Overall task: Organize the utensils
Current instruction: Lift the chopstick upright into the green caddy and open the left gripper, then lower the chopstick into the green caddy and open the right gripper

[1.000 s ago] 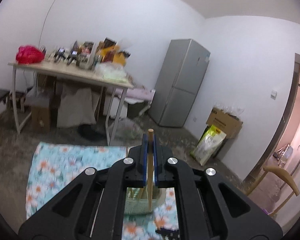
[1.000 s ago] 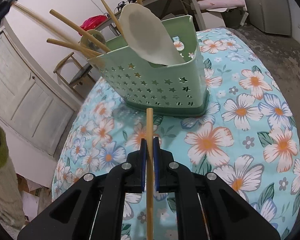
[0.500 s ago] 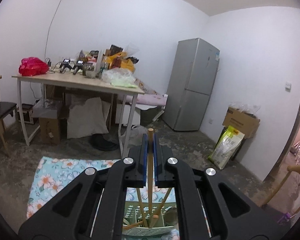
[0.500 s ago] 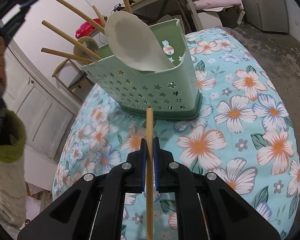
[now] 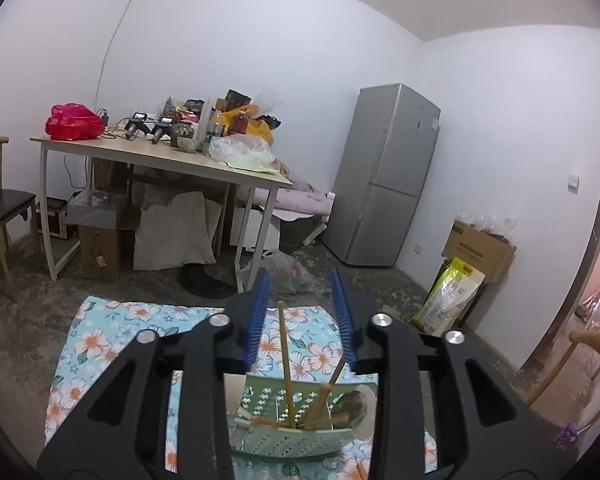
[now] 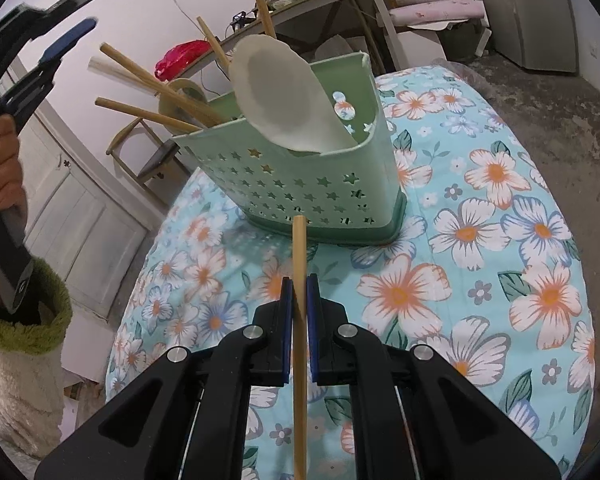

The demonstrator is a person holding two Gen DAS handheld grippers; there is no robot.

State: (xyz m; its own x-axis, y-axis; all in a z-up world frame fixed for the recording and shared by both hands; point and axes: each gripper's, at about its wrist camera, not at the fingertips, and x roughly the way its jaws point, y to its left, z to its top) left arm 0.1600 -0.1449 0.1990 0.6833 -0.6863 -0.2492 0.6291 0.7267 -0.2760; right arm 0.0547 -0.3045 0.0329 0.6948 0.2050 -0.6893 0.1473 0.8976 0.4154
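Note:
A green star-holed utensil caddy (image 6: 300, 184) stands on the floral tablecloth (image 6: 480, 264). It holds several wooden chopsticks (image 6: 152, 84) and a white spoon (image 6: 288, 96). My left gripper (image 5: 302, 300) is open above the caddy (image 5: 292, 436), with a released chopstick (image 5: 286, 360) standing in it between the jaws. The left gripper also shows at the top left of the right wrist view (image 6: 64, 24). My right gripper (image 6: 299, 292) is shut on a wooden chopstick (image 6: 299, 320), held low over the cloth in front of the caddy.
Beyond the cloth-covered table are a cluttered work table (image 5: 160, 160), a grey fridge (image 5: 384, 176), a chair (image 5: 0, 204), boxes and bags (image 5: 472, 264) on the concrete floor. A white cabinet door (image 6: 72, 208) stands to the left.
My left gripper opened and let its chopstick drop into the caddy. The right gripper stayed shut on its chopstick, nearly still.

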